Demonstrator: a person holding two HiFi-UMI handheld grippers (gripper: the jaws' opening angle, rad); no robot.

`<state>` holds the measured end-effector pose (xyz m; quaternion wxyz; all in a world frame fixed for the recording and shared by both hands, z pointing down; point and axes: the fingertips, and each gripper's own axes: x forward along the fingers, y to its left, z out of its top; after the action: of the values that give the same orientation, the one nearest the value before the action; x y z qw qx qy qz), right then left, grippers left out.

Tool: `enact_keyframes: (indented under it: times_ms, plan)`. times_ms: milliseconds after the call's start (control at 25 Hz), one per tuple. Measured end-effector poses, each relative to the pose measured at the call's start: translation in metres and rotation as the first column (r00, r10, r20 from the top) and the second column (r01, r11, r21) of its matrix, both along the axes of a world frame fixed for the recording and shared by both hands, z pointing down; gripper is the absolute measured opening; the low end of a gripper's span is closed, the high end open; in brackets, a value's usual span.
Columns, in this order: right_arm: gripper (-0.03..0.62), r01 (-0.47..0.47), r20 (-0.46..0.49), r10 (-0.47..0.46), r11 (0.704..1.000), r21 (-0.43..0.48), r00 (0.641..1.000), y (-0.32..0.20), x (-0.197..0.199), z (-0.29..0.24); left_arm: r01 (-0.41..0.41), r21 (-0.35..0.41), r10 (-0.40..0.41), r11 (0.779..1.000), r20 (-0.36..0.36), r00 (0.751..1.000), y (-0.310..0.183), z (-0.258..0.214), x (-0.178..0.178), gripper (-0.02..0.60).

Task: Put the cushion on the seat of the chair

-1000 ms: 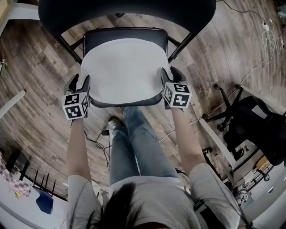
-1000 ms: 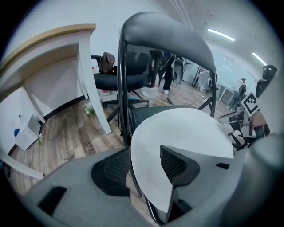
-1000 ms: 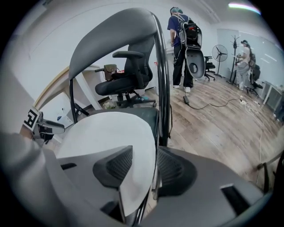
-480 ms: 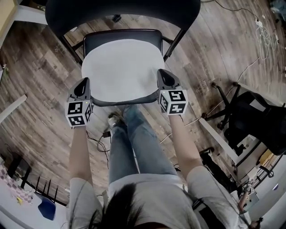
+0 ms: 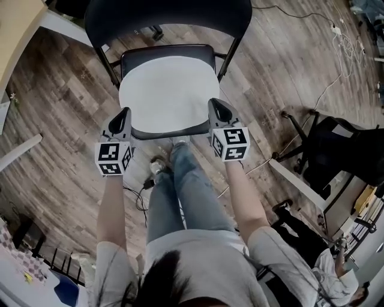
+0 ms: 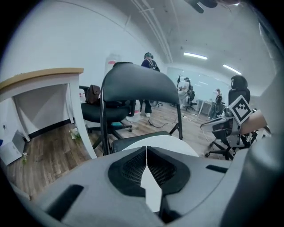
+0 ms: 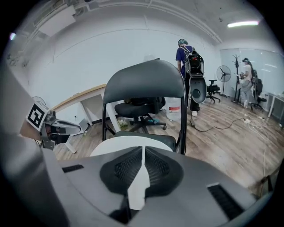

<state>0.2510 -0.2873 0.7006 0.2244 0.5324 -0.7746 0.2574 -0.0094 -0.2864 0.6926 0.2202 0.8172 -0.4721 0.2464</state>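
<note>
A white cushion (image 5: 169,93) lies flat on the seat of the black folding chair (image 5: 168,15). My left gripper (image 5: 125,113) hovers off the seat's front left corner, shut with nothing in it. Off the front right corner hovers my right gripper (image 5: 215,103), also shut and empty. In the left gripper view the jaws (image 6: 146,148) meet in a line, with the cushion (image 6: 175,142) and chair back (image 6: 137,84) beyond them. The right gripper view shows the same: closed jaws (image 7: 143,148), the cushion (image 7: 116,144) and the chair back (image 7: 144,82) ahead.
A black office chair (image 5: 342,156) stands on the wooden floor at the right, with cables (image 5: 348,42) behind it. A desk edge (image 5: 18,30) is at the top left and a white plank (image 5: 18,153) at the left. People (image 7: 185,57) stand far back.
Both grippers flanked the cushion with jaws open a second ago. They have since shut and drawn up and back from the seat; the cushion stays on it.
</note>
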Motion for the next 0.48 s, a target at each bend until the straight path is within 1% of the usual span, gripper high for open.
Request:
enact_keyframes:
  times_ms: [160,480]
  plan:
    - [0.023,-0.024,0.001,0.024,0.999,0.029,1.0,0.018,-0.005,-0.027,-0.032,0.027,0.032,0.999,-0.001,0.999,0.014,-0.026,0.001,0.012]
    - [0.023,-0.01,-0.01,0.011,0.994,0.109,1.0,0.052,-0.025,-0.096,-0.066,0.093,0.071,0.993,-0.045,0.996,0.043,-0.091,-0.001,0.012]
